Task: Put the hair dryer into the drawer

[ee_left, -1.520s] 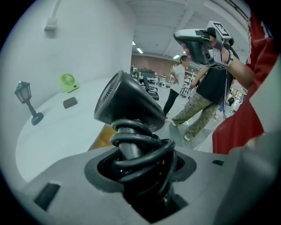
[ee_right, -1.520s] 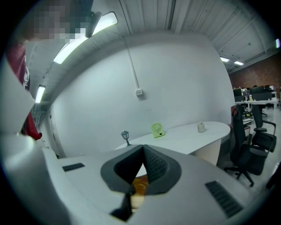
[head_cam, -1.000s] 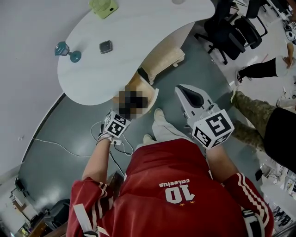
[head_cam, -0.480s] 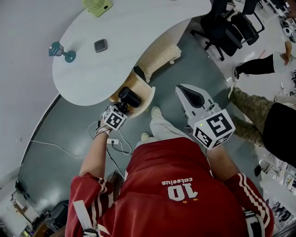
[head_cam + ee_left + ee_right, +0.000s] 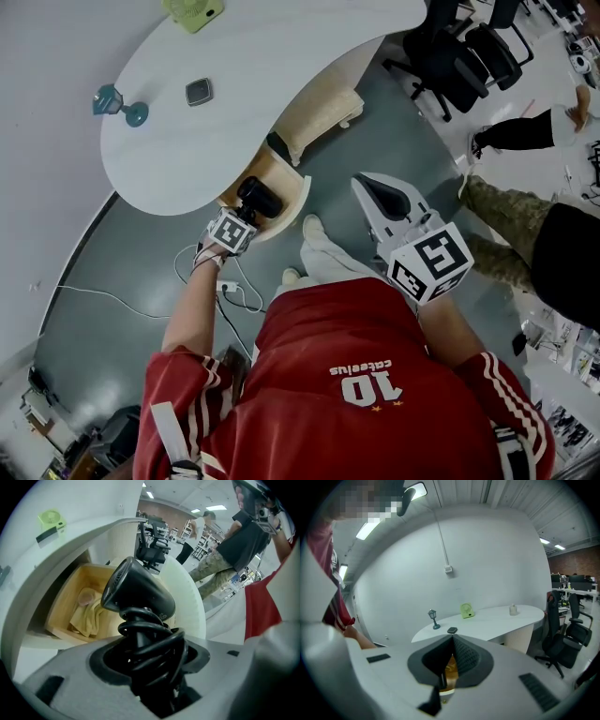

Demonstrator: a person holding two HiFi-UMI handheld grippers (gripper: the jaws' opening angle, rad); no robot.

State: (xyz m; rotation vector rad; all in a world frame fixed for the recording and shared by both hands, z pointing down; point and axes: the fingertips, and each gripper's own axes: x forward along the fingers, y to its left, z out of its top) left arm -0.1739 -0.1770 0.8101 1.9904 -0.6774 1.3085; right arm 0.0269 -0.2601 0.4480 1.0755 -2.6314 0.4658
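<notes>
Beneath the white desk (image 5: 281,84), over the open drawer (image 5: 65,603), our left gripper (image 5: 242,221) clamps wide on the hair dryer (image 5: 137,591) by its cord-wrapped handle, a sound hold for a rigid, smooth, likely top-heavy body.

In the head view the marker cube (image 5: 231,232) hides the jaws of the left gripper (image 5: 244,216), and the desk top (image 5: 234,103) covers the far part of the drawer (image 5: 292,192). In the left gripper view the coiled cord (image 5: 150,644) wraps the handle of the hair dryer (image 5: 136,592) out of sight. The small dark object (image 5: 199,91) on the desk is too small to identify.
</notes>
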